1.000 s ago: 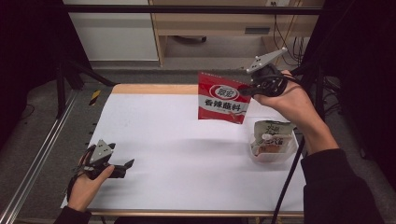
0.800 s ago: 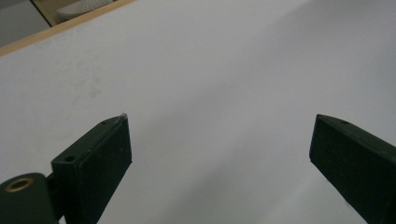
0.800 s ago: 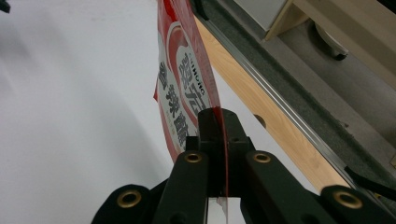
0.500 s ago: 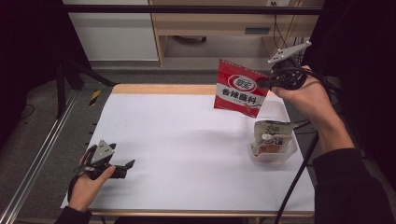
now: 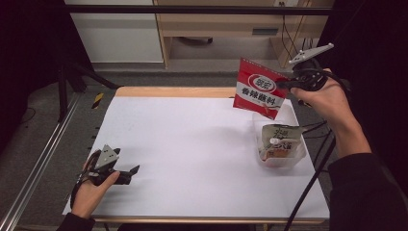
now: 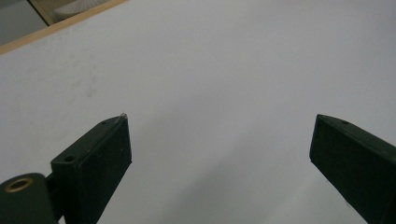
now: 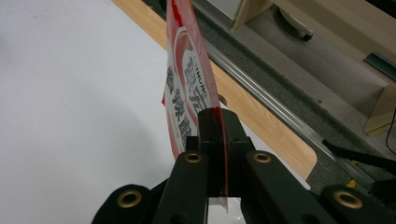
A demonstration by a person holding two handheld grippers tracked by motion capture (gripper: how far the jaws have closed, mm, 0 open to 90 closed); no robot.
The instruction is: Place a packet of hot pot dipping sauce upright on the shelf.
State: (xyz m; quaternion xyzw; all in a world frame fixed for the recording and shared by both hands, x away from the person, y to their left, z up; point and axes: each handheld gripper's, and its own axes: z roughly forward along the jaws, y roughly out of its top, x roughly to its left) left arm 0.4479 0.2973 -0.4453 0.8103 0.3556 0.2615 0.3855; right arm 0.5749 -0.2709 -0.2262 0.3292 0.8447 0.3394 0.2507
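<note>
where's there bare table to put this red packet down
The white table lies bare between the left gripper and the clear tub. It is crowded at the right, where the tub holds a pouch below the red packet.

Red sauce packet [image 5: 260,88]: glossy plastic film w/ printed face, smooth. Container [image 5: 293,155]: clear, thin plastic, shiny. Table [image 5: 192,139]: matt white top, smooth, w/ pale wood edge at the far side. Right gripper [image 7: 212,140] & left gripper [image 6: 219,154]: matt black plastic jaws, brass-looking rivets.
</note>
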